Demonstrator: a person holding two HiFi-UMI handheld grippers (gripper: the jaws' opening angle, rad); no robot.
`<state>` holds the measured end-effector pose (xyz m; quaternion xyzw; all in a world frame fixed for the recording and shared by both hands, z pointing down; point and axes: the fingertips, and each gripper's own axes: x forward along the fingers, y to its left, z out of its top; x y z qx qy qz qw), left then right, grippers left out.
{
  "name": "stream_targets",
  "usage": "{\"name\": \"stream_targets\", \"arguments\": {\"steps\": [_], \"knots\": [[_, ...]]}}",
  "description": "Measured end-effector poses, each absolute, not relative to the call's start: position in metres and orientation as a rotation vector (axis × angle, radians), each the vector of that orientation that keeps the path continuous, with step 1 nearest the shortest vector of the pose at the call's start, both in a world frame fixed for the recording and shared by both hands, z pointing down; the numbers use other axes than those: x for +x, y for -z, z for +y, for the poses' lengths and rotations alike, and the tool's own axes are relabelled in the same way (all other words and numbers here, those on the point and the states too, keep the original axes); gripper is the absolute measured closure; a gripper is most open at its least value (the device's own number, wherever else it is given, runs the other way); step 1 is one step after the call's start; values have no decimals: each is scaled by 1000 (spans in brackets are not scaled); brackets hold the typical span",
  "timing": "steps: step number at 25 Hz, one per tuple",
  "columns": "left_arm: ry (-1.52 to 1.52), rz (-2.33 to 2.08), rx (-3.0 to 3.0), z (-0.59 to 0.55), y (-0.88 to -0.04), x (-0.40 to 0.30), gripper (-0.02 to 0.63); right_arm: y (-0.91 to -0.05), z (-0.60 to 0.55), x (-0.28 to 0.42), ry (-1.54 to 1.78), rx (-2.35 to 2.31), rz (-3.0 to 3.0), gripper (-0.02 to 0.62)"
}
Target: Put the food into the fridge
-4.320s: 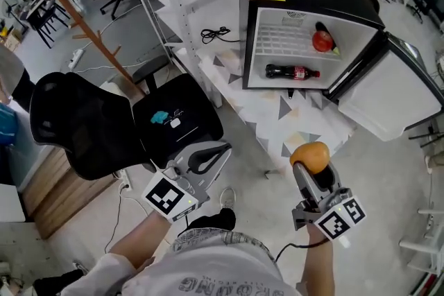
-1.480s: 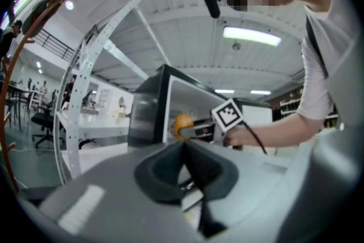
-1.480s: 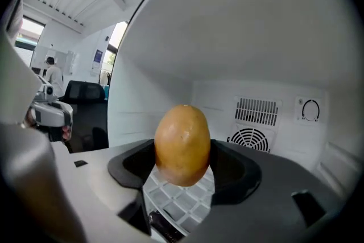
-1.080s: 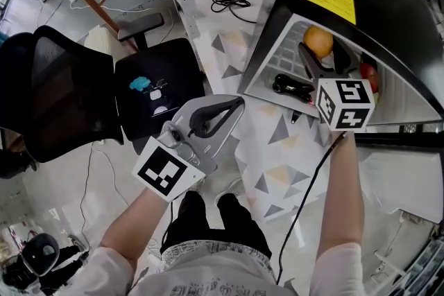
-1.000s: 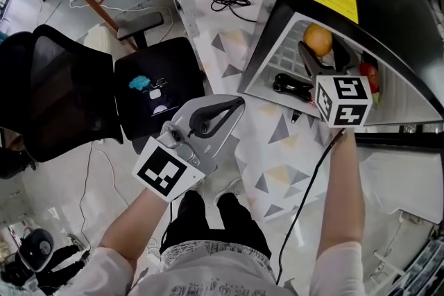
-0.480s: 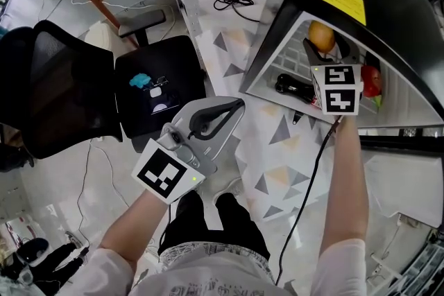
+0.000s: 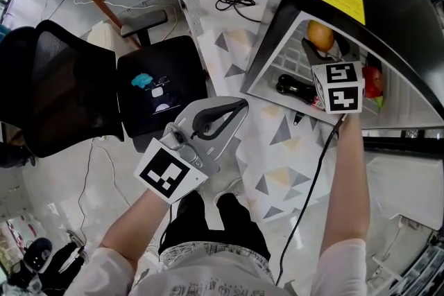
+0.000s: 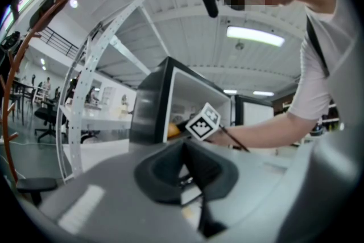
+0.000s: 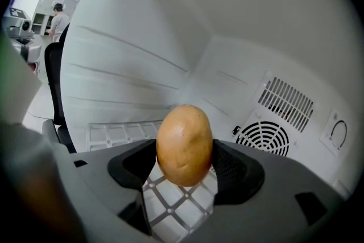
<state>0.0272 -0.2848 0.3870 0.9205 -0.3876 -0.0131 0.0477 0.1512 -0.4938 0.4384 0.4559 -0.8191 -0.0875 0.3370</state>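
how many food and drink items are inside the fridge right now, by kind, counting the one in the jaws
potato: 1, held in the jaws of the right gripper
bottle: 1
red fruit: 1
total: 3
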Motion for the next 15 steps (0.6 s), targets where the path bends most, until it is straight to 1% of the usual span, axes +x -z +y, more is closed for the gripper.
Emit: {"name": "stream_targets", "arguments": {"steps": [15], "knots": [[24,-1175,2812,-285,-382,29,598,-445,-493,152,232,1157,-2098,310]]}}
